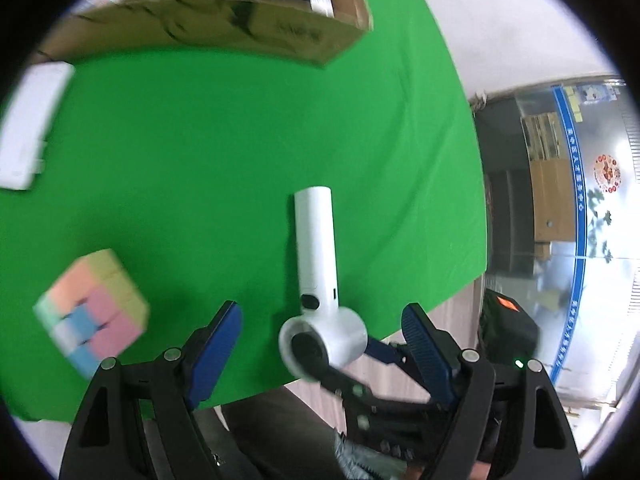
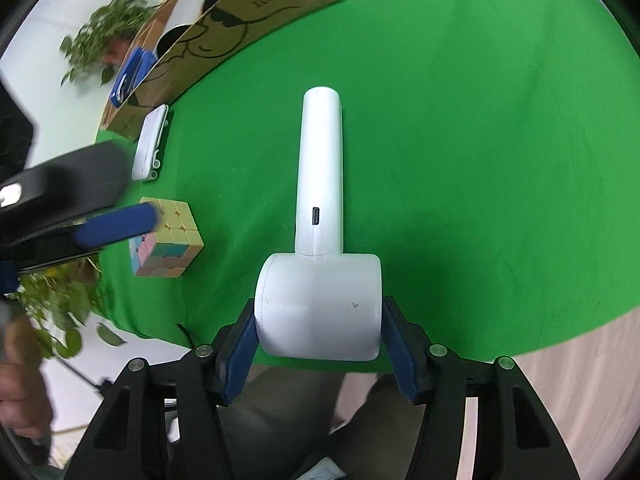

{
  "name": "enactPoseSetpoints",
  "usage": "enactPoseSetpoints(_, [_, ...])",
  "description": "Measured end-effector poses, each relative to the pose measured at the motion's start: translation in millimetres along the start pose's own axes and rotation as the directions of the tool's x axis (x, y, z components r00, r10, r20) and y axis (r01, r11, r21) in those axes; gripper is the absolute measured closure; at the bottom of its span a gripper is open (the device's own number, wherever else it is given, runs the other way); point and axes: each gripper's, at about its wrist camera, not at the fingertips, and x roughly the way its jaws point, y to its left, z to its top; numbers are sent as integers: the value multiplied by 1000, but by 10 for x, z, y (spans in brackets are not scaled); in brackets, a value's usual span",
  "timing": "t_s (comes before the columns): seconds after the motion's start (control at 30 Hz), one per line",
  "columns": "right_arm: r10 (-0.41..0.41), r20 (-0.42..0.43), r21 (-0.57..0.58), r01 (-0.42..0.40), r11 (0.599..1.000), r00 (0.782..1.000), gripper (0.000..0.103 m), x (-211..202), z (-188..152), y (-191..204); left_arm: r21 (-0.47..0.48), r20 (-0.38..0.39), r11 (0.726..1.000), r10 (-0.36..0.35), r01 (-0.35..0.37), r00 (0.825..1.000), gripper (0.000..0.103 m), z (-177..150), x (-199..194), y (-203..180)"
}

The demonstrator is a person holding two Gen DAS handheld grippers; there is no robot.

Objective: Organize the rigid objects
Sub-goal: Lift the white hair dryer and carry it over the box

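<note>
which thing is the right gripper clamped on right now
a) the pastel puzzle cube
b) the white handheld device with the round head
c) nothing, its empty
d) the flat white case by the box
b: in the right wrist view the right gripper has both blue fingers pressed against the round head of the white handheld device, while the pastel puzzle cube and the flat white case lie apart on the green cloth.

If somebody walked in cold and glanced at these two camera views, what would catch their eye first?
First, the white hair dryer, its round head clamped between the blue pads of the right gripper over the bright green cloth. Next, the pastel puzzle cube to its left, with the open left gripper close by. Beyond them stands a cardboard box at the far edge of the cloth.
</note>
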Motion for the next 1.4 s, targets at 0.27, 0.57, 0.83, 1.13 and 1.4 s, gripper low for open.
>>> enactPoseSetpoints(0.27, [32,-15,80,-30,996,999,49,-53,22,-35,-33,-183,998,-51,46,982,38,254,709,-25])
enactPoseSetpoints(0.57, [-71,-21,37,71,997,997,50,-53,72,306,25,-244,999,-19,25,970,72,344,870,3])
enactPoseSetpoints(0.83, [-97,146,-132,117,984,984,50,-514,380,1396,126,25,991,-42,39,999,73,712,-401,-77])
enactPoseSetpoints(1.13, [-9,338,-290,113,950,941,50,-968,1104,2748,194,273,979,-111,58,955,73,1420,-1752,247])
enactPoseSetpoints(1.4, [-30,327,-318,140,938,944,50,-712,1826,3341,185,257,979,-135,89,957,73,1971,-1896,695])
